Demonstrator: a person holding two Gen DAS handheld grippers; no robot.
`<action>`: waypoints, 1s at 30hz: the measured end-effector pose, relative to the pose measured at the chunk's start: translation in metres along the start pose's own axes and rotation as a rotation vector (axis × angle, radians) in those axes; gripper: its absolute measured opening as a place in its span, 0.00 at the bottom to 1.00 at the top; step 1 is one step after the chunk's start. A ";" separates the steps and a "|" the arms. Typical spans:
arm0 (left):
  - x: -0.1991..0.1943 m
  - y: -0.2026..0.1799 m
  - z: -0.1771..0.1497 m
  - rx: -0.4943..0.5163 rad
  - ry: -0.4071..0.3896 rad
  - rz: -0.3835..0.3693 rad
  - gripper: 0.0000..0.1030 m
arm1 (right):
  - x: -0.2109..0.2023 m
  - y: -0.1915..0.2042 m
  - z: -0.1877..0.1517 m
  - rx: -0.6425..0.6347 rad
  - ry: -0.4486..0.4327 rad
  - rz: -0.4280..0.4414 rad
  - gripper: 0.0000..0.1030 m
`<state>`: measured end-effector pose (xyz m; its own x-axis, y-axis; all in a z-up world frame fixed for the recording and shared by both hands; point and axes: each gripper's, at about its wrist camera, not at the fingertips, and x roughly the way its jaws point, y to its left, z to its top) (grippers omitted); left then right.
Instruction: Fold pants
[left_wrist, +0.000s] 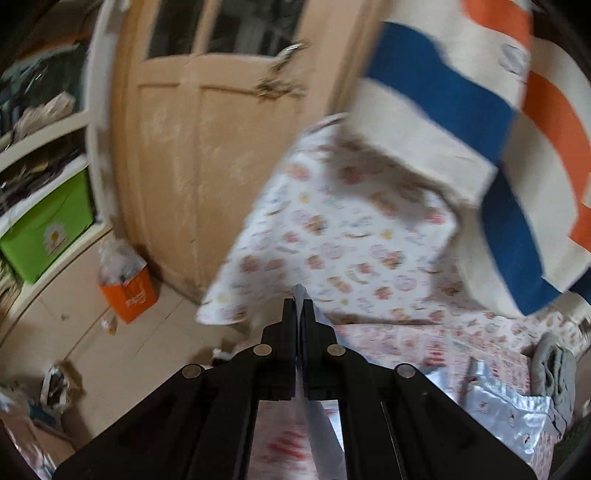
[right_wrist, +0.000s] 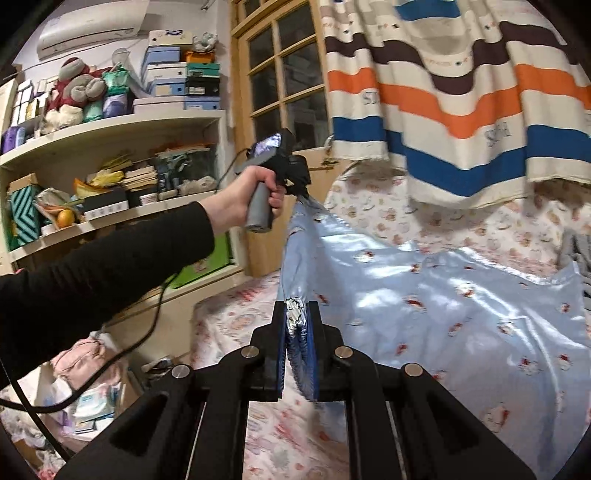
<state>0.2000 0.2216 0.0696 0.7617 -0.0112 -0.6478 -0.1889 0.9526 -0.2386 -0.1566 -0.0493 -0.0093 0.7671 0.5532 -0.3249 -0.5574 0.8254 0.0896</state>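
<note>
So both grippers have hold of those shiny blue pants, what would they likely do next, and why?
Probably carry the lifted edge across and lay it down. The left gripper and right gripper are each shut on an edge of the shiny light-blue patterned pants, raised above the floral bedsheet, while the rest lies spread flat, unfolded.

A striped curtain (right_wrist: 461, 122) hangs over the far side of the bed (right_wrist: 424, 218). The bed has a sheet with small pictures on it. A wooden door (left_wrist: 207, 155) stands beside the bed. An orange bag (left_wrist: 133, 295) sits on the floor near the door. Shelves (right_wrist: 110, 125) hold boxes, books and a stuffed toy (right_wrist: 77, 85). A green box (left_wrist: 44, 229) sits on a low shelf.
</note>
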 end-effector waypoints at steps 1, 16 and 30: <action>-0.001 -0.013 0.000 0.007 -0.004 -0.027 0.01 | -0.004 -0.004 -0.001 0.006 -0.005 -0.016 0.10; 0.008 -0.283 -0.037 0.241 0.059 -0.304 0.01 | -0.105 -0.075 -0.037 0.147 -0.064 -0.343 0.10; 0.027 -0.414 -0.115 0.399 0.167 -0.391 0.01 | -0.138 -0.093 -0.067 0.217 -0.057 -0.438 0.10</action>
<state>0.2274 -0.2083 0.0677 0.6141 -0.4020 -0.6792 0.3592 0.9086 -0.2131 -0.2318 -0.2105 -0.0358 0.9341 0.1493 -0.3244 -0.1041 0.9828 0.1524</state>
